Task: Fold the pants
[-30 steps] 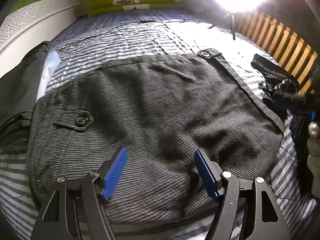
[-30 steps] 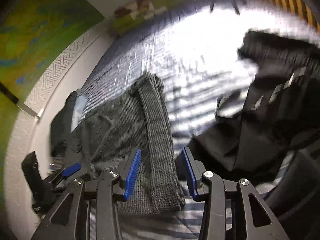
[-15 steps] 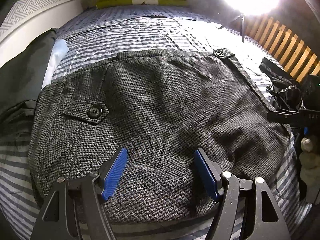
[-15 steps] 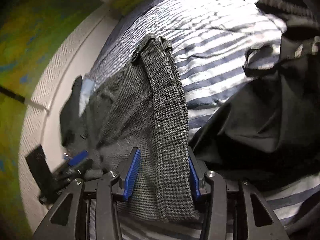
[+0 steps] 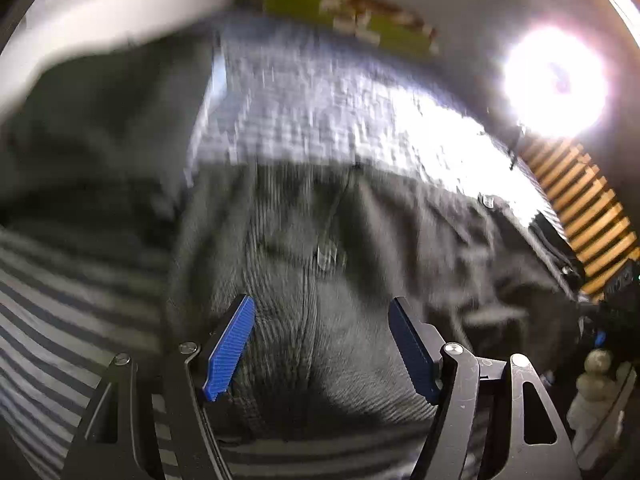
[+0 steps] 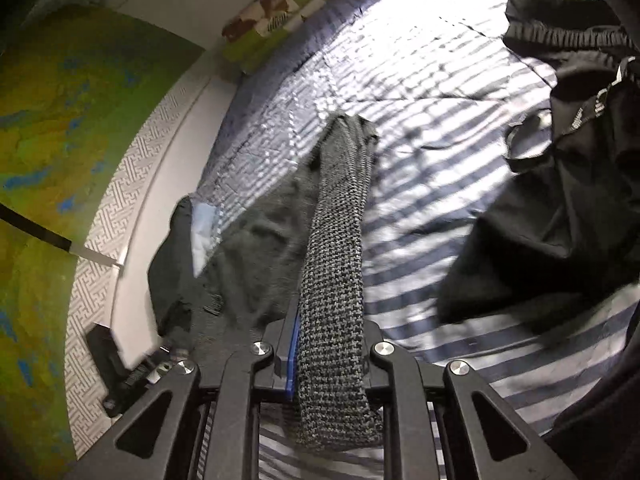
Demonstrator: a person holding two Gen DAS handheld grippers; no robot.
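Right gripper point(image 6: 326, 364) is closing on the pants point(image 6: 332, 280): its jaws have drawn in on a doubled band of grey houndstooth cloth, seemingly the waistband edge, which stands between the blue pads and runs away from the camera. Left gripper point(image 5: 320, 344) stands wide apart over the body of the same garment, pads clear of the cloth, nothing held; its view is heavily blurred.

Largest item noted: the bed point(image 6: 420, 92), covered in a blue-and-white striped quilt, which carries everything. On it, the pants lie spread toward the wall side, one edge lifted into the right gripper. A loose black garment point(image 6: 560, 208) lies heaped on the quilt to the right, apart from the pants. A second dark garment point(image 6: 172, 264) sits at the wall edge, touching or slightly under the pants; which cannot be told. Folded bedding point(image 6: 264, 36) is stacked at the head. Smallest: a button point(image 5: 487, 201) at the far waistband corner.

Handling assessment: woven fabric of moderate weight, soft and limp, not slippery, not fragile. It will drape and sag from any single hold and crease along its own seams. Best purchase is judged to be the thick waistband or a seamed hem, where layers are doubled; the left gripper should take the opposite corner so the fold carries over evenly.
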